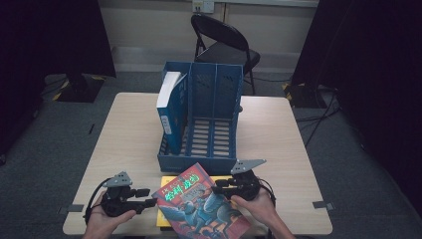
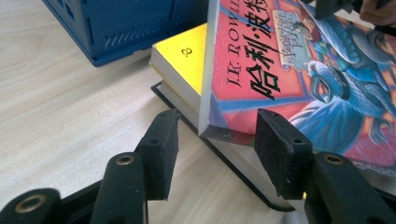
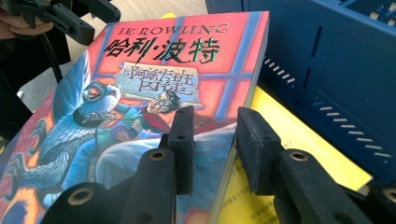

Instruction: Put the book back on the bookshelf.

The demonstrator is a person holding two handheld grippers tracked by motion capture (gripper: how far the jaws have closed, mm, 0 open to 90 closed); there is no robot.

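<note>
A red-covered paperback (image 1: 199,204) with a blue winged creature on it sits askew and tilted above a yellow book (image 1: 167,180) at the table's front edge. My right gripper (image 1: 216,188) is shut on the paperback's right edge; in the right gripper view (image 3: 215,116) one jaw lies on the cover (image 3: 154,70) and the other is beyond the page edge, over the yellow book (image 3: 289,140). My left gripper (image 1: 149,197) is open, and the paperback's spine corner (image 2: 208,126) reaches between its jaws without touching them.
A blue three-slot file rack (image 1: 199,162) stands just behind the books, with a blue book (image 1: 169,104) upright in its left slot. Under the yellow book (image 2: 187,60) lies a black-edged book (image 2: 233,158). A black folding chair (image 1: 224,45) stands beyond the table.
</note>
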